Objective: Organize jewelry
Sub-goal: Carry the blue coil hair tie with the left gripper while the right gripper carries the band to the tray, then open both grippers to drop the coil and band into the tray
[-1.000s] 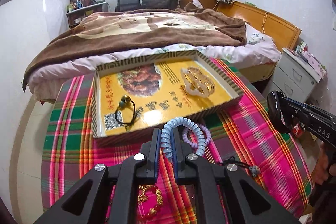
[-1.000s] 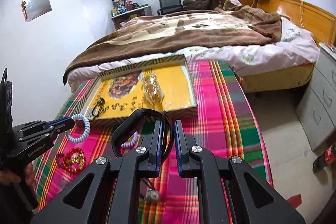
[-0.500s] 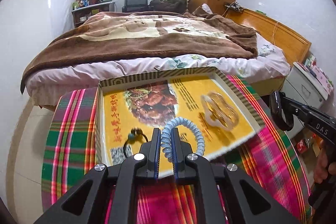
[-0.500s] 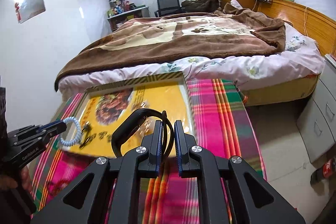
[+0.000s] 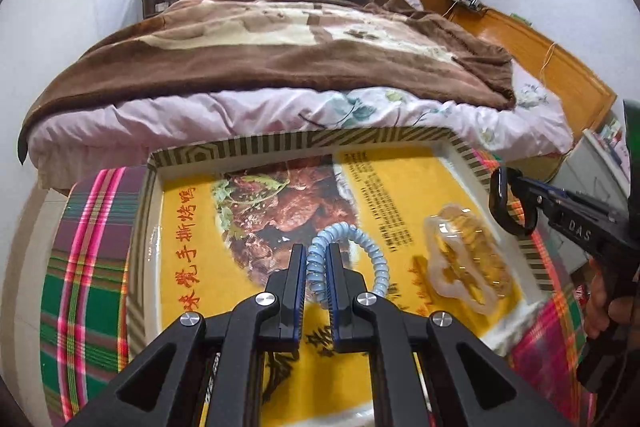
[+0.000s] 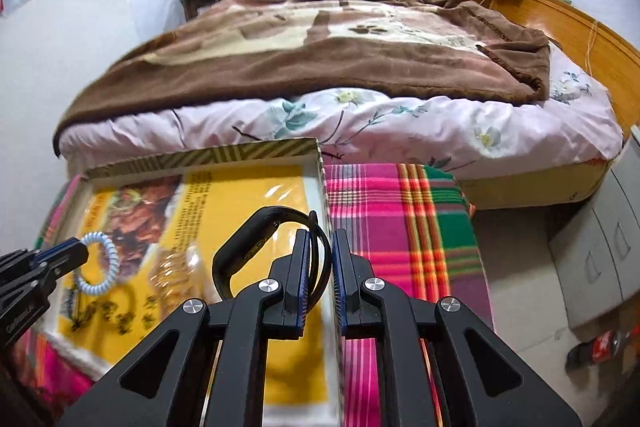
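My left gripper (image 5: 316,257) is shut on a pale blue coiled bracelet (image 5: 372,251), hanging over the middle of the yellow box lid tray (image 5: 304,139). My right gripper (image 6: 319,243) is shut on a black wristband (image 6: 244,251), above the tray's (image 6: 200,155) right wall. In the left wrist view the right gripper (image 5: 516,193) with the black wristband (image 5: 500,203) sits over the tray's right edge. From the right wrist view, the left gripper (image 6: 82,251) and its blue bracelet (image 6: 102,267) show at the left. A clear plastic case with gold jewelry (image 5: 464,255) lies in the tray.
The tray rests on a pink and green plaid cloth (image 6: 400,227) covering the table. A bed with a brown blanket (image 5: 280,47) stands just beyond it. A grey drawer unit (image 6: 600,239) and a bottle (image 6: 596,347) on the floor are at the right.
Both grippers moved forward and lower, from over the plaid cloth to above the tray, each keeping its bracelet. The loose jewelry on the cloth has dropped out of view.
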Demonstrator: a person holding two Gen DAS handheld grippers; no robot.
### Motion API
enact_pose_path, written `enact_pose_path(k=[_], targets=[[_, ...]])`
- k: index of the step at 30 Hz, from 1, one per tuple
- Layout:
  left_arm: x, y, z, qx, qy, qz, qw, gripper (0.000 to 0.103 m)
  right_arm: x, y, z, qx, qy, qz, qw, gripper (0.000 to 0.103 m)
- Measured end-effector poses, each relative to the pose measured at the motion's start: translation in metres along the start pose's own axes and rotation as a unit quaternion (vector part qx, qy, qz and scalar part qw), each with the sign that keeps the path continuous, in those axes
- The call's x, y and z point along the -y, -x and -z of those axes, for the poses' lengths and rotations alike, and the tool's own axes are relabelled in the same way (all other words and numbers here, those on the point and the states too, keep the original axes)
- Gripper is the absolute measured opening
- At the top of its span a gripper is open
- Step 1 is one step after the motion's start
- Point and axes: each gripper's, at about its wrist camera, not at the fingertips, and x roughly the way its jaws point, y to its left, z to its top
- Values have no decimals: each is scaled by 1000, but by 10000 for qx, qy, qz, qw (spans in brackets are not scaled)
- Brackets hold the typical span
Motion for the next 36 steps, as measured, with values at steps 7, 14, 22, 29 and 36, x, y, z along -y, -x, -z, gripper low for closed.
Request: enact_pose_path(k=[7,14,22,29,36], targets=[[-5,-23,6,-251,48,-60,9997,10,-12,-23,-1,-208,371,43,9991,11],[-4,-31,10,-410,59,-53,9991,10,-18,-32,0,-282,536,53,9982,12],[-5,-28,12,-411,64,-75,9991,21,-16,-30,-2,-142,530,14,9985,18],[-3,-10,14,-306,68,-33,9995,49,-15,-5,3,36,418,-141,9990,39],[-4,47,30,88,-46,93,9999,64,-17,52,23,426,491,-522,9965,39]])
